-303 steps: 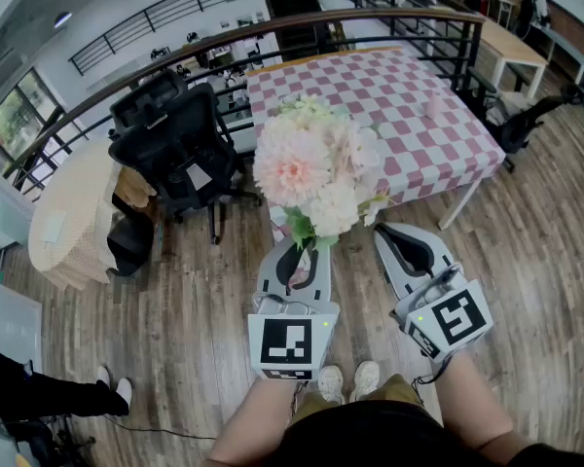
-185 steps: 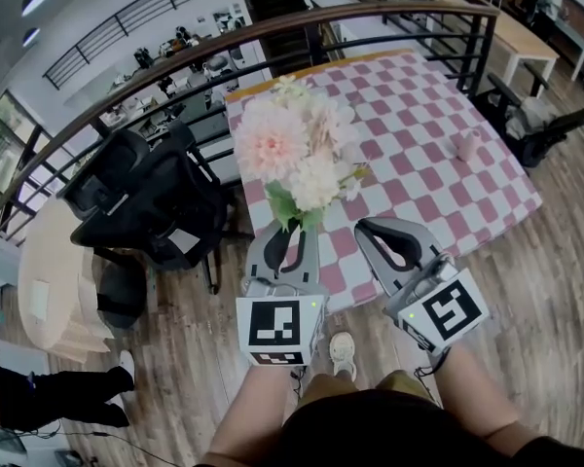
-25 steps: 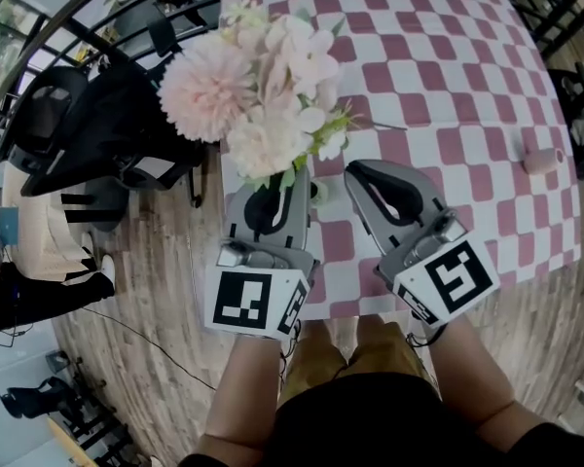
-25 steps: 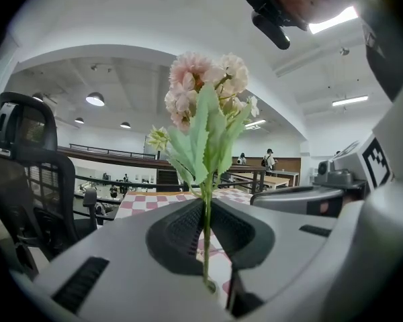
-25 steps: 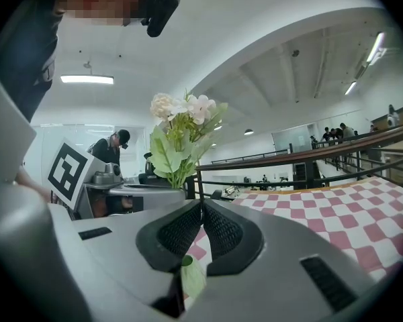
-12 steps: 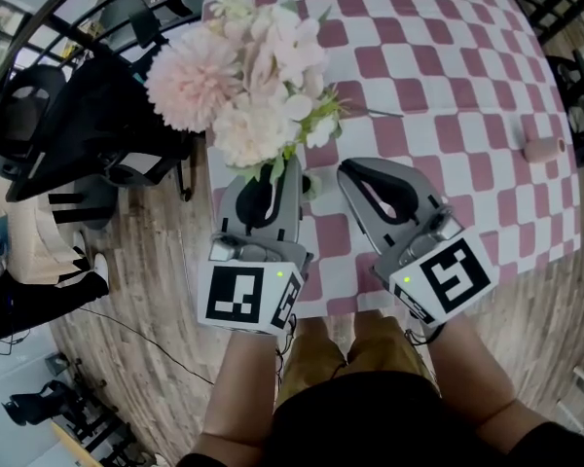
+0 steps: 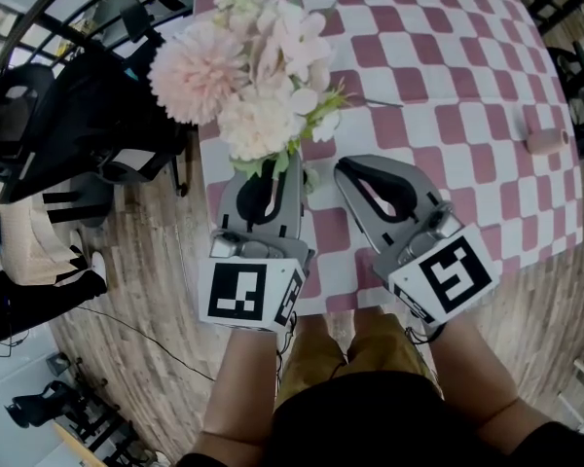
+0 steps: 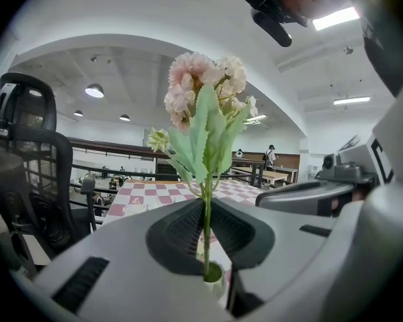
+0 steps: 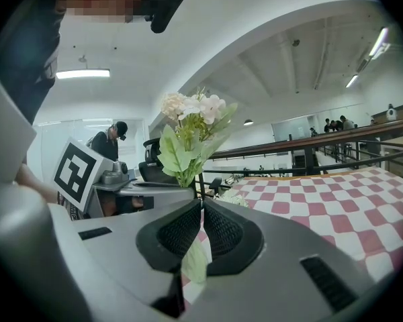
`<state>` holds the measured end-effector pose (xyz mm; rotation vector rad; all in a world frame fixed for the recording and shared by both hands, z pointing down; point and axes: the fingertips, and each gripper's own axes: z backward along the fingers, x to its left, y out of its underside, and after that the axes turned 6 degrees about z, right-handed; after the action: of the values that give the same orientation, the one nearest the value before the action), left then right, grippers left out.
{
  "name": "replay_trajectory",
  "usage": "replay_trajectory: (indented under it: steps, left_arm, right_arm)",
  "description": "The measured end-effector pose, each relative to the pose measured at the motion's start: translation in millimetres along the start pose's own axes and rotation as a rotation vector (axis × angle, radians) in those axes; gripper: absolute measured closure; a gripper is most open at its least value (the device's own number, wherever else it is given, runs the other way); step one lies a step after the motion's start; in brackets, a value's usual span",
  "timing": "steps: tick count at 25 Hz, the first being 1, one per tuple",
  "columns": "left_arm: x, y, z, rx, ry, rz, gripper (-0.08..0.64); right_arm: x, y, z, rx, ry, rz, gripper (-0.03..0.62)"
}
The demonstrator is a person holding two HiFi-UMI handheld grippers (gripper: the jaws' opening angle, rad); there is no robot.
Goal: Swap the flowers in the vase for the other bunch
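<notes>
Left hand-held gripper (image 8: 207, 203) holds the flower bunch (image 7: 253, 76) above the near edge of the bench (image 7: 448, 86).

Its smooth grey jaws, with dark ribbed pads, stand narrow and press on the thin green stem (image 8: 207, 237). The round, fluffy pink and cream blooms and the flat leaves rise upright above them. The right hand-held gripper (image 9: 201, 205) is just beside, with its jaw tips closed together and empty. A pink-and-white checked cloth covers the bench.

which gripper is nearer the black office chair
Left. The left gripper, holding the pink flower bunch, sits toward the black office chair; the right gripper is farther, beyond it.
</notes>
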<state>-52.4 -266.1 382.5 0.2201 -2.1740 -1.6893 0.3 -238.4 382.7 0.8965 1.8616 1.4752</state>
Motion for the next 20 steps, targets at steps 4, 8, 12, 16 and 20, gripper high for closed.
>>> replay_trajectory:
  steps: [4,8,12,16,20]
  left_arm:
    - [1.5,8.3,-1.2,0.006,0.000,0.004,0.525]
    - [3.8,15.9,-2.7,0.016,-0.001,-0.011,0.525]
    - [6.4,19.8,-4.3,0.020,-0.006,-0.018,0.525]
    - [6.0,28.0,-4.6,0.033,-0.009,-0.036,0.525]
    - [5.7,34.8,-3.7,0.044,-0.016,-0.044,0.523]
  right_arm:
    - [0.3,8.5,-1.3,0.011,-0.002,-0.004,0.554]
    - [1.7,16.9,-3.7,0.022,-0.006,-0.006,0.554]
    - [1.4,22.8,-4.3,0.030,-0.006,-0.013,0.554]
    - [2.8,26.4,-5.1,0.031,-0.008,-0.017,0.554]
    - [2.9,28.2,-4.9,0.032,-0.006,-0.016,0.554]
